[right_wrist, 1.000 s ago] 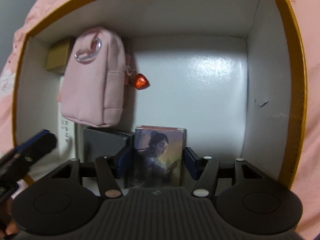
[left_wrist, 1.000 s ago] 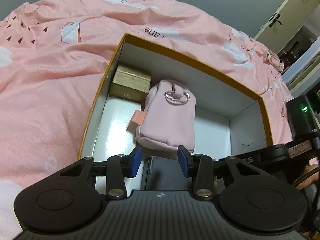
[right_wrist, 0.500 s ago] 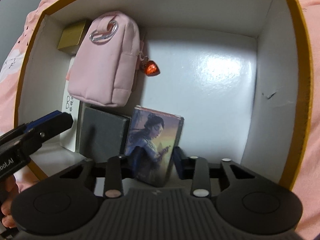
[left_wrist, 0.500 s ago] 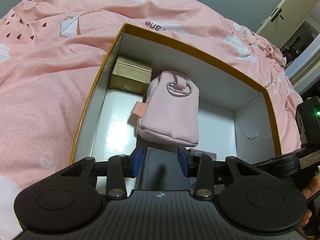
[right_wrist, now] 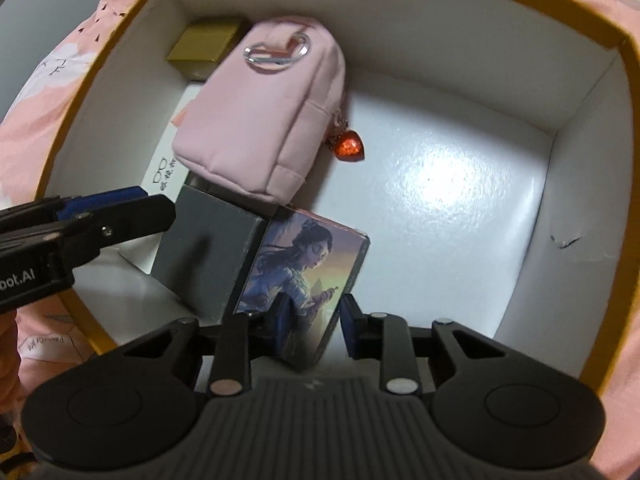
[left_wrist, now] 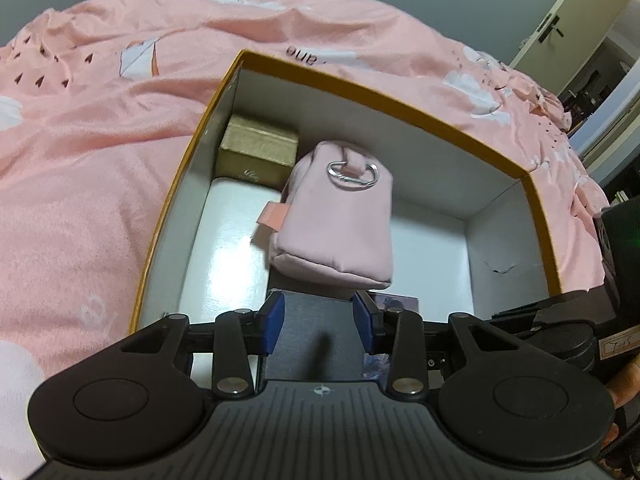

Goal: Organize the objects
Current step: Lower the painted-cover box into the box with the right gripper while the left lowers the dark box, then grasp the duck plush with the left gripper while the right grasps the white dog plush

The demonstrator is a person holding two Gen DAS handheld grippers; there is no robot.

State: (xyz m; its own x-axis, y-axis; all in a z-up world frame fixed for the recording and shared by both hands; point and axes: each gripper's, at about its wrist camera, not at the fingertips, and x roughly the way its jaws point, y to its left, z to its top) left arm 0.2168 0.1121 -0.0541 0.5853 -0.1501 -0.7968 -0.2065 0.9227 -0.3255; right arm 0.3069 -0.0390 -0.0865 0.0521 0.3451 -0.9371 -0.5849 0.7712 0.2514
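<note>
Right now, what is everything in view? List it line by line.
storage box: one, orange rim, white inside, on the bedspread
bedspread: one, pink, under the box
pouch: one, pink, in the box, red heart charm
gold box: one, far left corner
white box: one, flat, along the left wall
grey box: one, beside the card box
card box: one, illustrated
left hand-held gripper: around the grey box
right hand-held gripper: jaws have just been closing, around the card box

Ahead of my left tongs (left_wrist: 318, 322), beyond the box's far rim, the pink bedspread (left_wrist: 100, 152) carries the upside-down letters "ane". At the left edge of my right tongs' view, the left tongs' black body (right_wrist: 24, 280) reads "oot.AI", its start cut off. Other print is illegible.
</note>
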